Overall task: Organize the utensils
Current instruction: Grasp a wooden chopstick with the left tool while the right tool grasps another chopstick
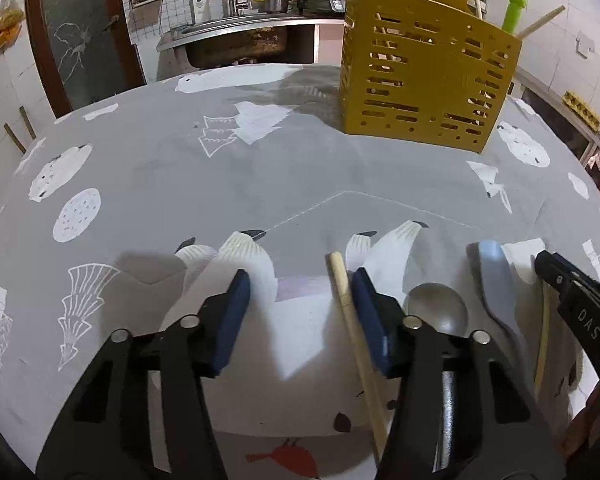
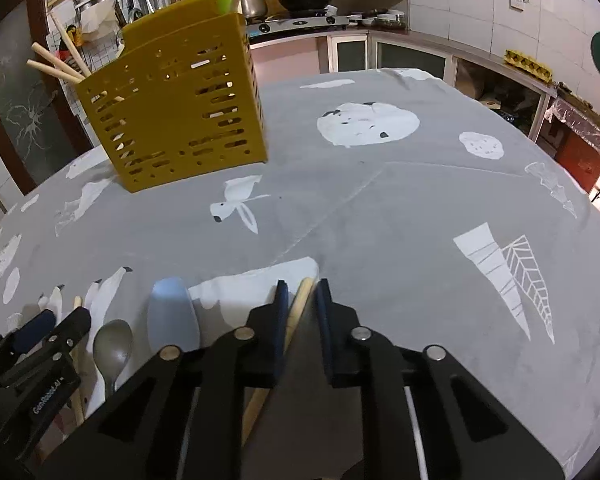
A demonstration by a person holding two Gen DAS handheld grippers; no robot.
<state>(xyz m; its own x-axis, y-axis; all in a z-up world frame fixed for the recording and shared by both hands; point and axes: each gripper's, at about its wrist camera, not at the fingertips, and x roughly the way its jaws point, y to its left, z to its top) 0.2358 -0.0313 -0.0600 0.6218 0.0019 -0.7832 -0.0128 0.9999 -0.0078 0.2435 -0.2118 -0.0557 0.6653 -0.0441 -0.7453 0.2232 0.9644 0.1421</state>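
Observation:
Two wooden chopsticks, a metal spoon and a pale blue spoon lie side by side on the grey printed tablecloth. My left gripper is down at the cloth with its jaws wide apart. One chopstick runs along the inside of its right pad, and the left pad stands clear of it. My right gripper has narrow jaws around the other chopstick, which leans on the left pad with a sliver of gap to the right pad. A yellow slotted utensil holder stands further back, upright.
The holder has several chopsticks and a green-handled utensil in it. The metal spoon and blue spoon lie between the two grippers. Grey cloth stretches to the right. A sink counter and a stove lie beyond the table.

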